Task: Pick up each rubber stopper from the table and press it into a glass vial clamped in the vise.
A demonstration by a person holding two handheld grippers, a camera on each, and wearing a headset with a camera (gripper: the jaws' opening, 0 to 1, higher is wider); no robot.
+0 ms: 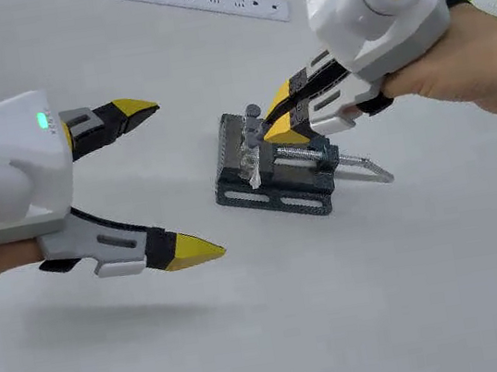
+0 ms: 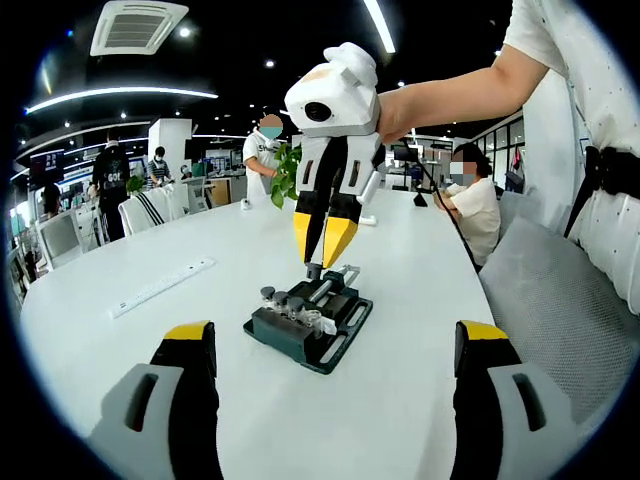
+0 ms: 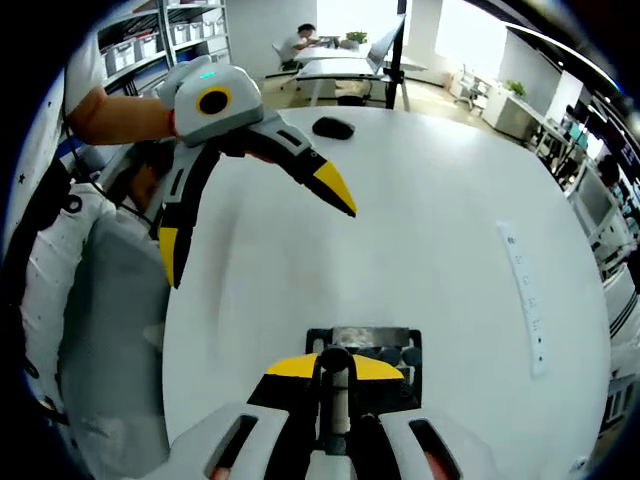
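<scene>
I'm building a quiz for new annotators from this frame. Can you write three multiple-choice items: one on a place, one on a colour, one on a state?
1. Where is the right gripper relative to the vise?
A. Far off to one side
B. Just above it
C. Beneath it

2. What colour are the left gripper fingertips?
A. Yellow
B. Red
C. Green

3. What state is the left gripper in?
A. Shut on a stopper
B. Shut on nothing
C. Open, holding nothing

Answers:
1 B: its tips hang over the vise, shut on a grey stopper.
2 A: both tips show yellow in the head view.
3 C: its jaws stand wide apart with nothing between them.
</scene>
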